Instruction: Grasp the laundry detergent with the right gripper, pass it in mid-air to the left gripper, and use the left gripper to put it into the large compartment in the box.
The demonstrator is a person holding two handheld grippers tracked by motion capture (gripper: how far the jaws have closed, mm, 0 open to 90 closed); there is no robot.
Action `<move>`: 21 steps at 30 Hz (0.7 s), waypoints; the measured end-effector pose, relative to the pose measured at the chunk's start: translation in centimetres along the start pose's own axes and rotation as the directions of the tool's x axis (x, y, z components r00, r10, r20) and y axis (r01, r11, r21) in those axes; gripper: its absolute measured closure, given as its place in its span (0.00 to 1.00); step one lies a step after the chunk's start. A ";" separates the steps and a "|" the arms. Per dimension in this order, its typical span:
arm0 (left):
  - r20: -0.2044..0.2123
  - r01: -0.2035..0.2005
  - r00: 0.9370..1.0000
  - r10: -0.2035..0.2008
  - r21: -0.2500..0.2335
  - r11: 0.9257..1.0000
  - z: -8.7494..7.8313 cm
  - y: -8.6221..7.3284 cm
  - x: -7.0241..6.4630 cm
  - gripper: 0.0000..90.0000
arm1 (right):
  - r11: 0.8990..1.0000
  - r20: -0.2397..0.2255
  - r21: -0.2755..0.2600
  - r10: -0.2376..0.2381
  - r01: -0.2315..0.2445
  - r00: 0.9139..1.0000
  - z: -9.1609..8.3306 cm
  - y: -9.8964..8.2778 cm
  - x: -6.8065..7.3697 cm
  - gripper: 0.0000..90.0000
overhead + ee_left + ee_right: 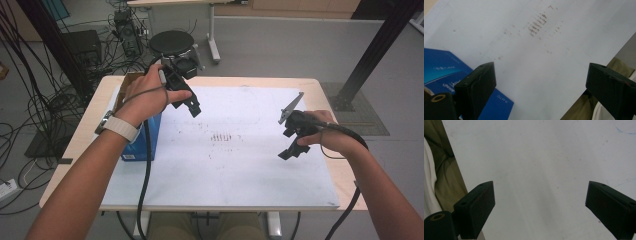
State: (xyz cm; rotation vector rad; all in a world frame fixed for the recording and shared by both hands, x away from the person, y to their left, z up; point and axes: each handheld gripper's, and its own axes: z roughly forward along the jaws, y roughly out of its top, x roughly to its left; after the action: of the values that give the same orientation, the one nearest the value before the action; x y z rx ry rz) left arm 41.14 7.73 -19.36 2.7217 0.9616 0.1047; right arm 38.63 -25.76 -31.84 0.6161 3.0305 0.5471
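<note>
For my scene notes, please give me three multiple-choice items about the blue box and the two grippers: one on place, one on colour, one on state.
1. Where is the blue box?
A. left edge of the white sheet
B. sheet's middle
C. on the floor

2. What colour are the jaws of the left gripper?
A. red
B. black
C. yellow

3. How is the right gripper?
A. shut on a box
B. shut empty
C. open, empty

Key: 1 A, it sits under the left forearm; 2 B, both jaws look black; 3 C, bare sheet shows between the jaws.
</note>
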 end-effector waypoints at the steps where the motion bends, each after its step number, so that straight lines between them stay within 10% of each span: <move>1: 0.002 -0.010 1.000 0.010 0.003 1.000 0.2 0.0 -0.2 0.11 | 1.000 0.001 0.000 -0.001 0.001 1.000 0.0 -0.1 0.0 0.10; 8: 0.011 -0.106 0.994 0.106 0.010 0.994 1.7 0.2 -1.5 0.11 | 1.000 0.005 -0.002 0.009 -0.009 1.000 -0.2 -0.3 0.0 0.10; 21: 0.010 -0.267 0.964 0.267 0.077 0.961 3.9 0.5 -4.3 0.11 | 1.000 0.012 -0.007 0.022 -0.022 1.000 -0.5 -0.7 0.1 0.10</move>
State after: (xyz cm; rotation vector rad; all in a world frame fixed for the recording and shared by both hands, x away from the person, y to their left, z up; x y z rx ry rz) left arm 38.65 3.82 -22.92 2.9101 0.6037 0.1202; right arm 38.28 -26.47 -31.63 0.6502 3.0130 0.5526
